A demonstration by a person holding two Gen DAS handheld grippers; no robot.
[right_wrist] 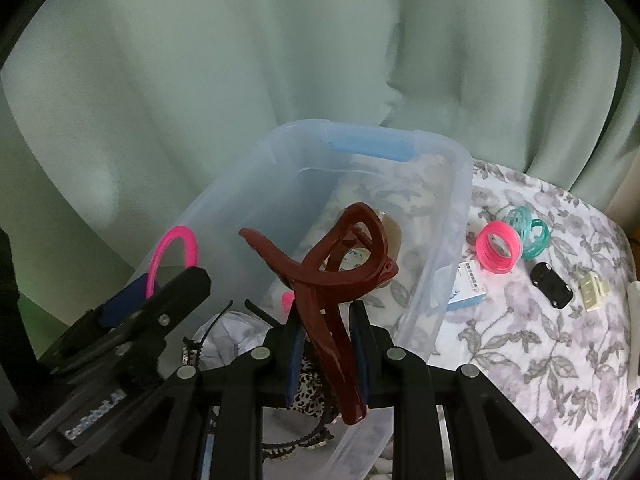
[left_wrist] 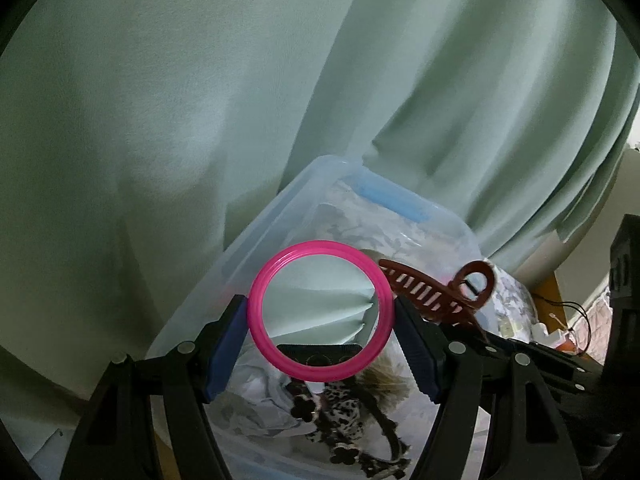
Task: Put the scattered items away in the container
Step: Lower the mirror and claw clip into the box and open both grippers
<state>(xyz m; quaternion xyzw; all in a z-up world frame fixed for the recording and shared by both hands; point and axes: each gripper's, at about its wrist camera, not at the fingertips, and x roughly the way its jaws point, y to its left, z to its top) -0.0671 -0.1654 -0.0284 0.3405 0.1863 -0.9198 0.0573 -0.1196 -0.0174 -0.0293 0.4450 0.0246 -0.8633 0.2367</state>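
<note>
Here, each tool grips one item: pink bangle [left_wrist: 320, 311], maroon claw clip [right_wrist: 336, 280].

A domestic room, probably a bedroom or living space. A pale green curtain [right_wrist: 280, 60] hangs in loose folds behind a clear plastic storage box [right_wrist: 448, 216] set on a floral-print cloth [right_wrist: 540, 340]. Beside the box, on the cloth, lie pink bangles [right_wrist: 498, 250], teal bangles [right_wrist: 528, 232] and a small carton [right_wrist: 470, 286]. Inside the box are hair accessories, including a leopard-print piece [left_wrist: 340, 408].
</note>
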